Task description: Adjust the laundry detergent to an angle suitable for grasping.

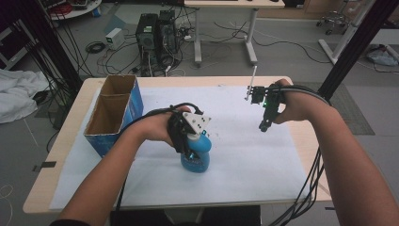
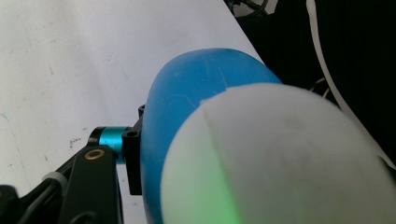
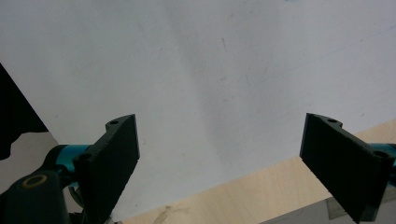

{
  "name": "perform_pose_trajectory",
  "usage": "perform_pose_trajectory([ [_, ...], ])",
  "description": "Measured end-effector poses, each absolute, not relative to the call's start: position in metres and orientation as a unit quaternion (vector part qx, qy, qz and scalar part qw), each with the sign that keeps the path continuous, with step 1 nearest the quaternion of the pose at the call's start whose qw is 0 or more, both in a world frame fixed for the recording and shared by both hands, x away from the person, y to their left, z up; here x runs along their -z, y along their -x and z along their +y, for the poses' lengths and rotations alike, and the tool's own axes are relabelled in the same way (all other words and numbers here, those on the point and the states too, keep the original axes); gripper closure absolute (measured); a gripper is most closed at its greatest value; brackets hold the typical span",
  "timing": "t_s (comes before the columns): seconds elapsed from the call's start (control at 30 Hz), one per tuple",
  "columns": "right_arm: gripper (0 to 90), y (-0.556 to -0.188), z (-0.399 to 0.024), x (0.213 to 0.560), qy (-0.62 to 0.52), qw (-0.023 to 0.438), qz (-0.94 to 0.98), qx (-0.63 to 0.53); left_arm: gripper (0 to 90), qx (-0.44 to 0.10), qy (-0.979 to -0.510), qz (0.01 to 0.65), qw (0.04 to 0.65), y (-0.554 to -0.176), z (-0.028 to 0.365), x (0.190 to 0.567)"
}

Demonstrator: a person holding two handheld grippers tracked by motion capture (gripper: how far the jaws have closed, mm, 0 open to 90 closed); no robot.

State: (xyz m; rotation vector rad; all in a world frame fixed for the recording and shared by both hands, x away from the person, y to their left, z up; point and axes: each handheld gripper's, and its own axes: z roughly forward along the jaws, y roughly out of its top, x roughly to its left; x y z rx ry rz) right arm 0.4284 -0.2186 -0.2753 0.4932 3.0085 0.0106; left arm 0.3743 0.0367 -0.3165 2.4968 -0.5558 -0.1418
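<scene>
Overhead, the left tongs (image 1: 190, 141) clamp a blue bottle (image 1: 196, 157) standing upright mid-surface on a white sheet (image 1: 244, 150); an open cardboard box (image 1: 113, 113) stands to its left, well apart, and the right tongs (image 1: 264, 123) hover off to the right. Closer, the left gripper view shows the bottle (image 2: 187, 107) pressed against one black jaw. Lastly, the right tongs (image 3: 219, 163) gape wide, holding nothing, over the sheet (image 3: 196, 70) and the surface (image 3: 261, 196) edge.

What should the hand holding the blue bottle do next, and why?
Probably lift the blue bottle and carry it toward the open cardboard box. The left tool is shut on the bottle near its top, and the bottle stands upright on the white sheet. The box stands close by at its left with its top open. The right tool hangs open, holding nothing.
</scene>
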Motion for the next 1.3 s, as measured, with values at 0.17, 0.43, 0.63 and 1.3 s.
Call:
perform_pose_trajectory([
  [0.17,11.0,-0.428,-0.219,0.276,-0.165,0.046,0.985,-0.001,38.0,0.055,-0.933,-0.212,0.286,-0.376,0.036,0.319],
  [0.43,11.0,-0.430,-0.219,0.277,-0.163,0.045,0.986,-0.003,38.0,0.054,-0.932,-0.203,0.295,-0.381,0.035,0.321],
  [0.63,11.0,-0.430,-0.217,0.278,-0.164,0.045,0.985,-0.003,38.0,0.060,-0.935,-0.199,0.287,-0.382,0.031,0.326],
  [1.3,11.0,-0.430,-0.214,0.280,-0.162,0.044,0.986,0.001,31.9,0.069,-0.936,-0.174,0.297,-0.387,0.037,0.325],
])
